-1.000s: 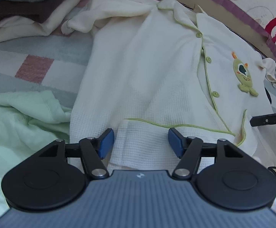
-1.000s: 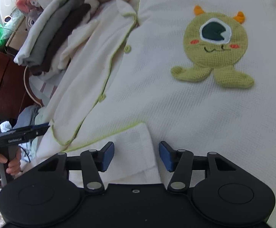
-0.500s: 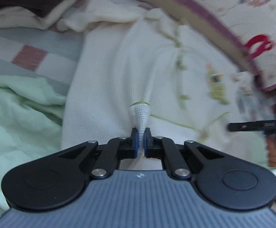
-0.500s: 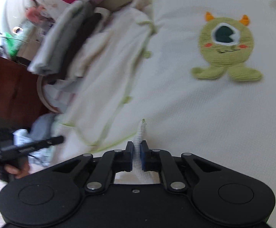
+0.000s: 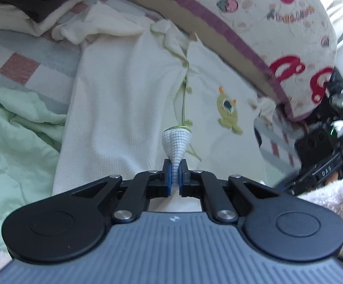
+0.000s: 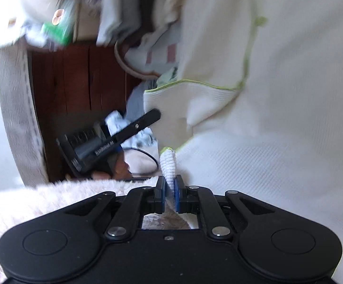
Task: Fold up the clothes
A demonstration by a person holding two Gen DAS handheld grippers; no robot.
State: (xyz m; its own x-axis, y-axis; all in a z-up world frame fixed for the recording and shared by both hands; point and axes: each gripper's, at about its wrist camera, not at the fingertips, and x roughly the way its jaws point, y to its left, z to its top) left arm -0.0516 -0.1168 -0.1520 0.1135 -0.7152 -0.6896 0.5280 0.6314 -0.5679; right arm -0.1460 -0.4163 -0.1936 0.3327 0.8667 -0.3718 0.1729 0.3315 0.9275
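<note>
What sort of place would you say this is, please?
Most likely a bedroom: the cream pyjama top lies on a checked bedsheet, with a printed pillow and a pile of clothes beside it.

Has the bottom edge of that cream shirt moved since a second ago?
Yes. The hem then lay flat on the bed; now it is pinched in the left gripper and pulled up toward the collar.
</note>
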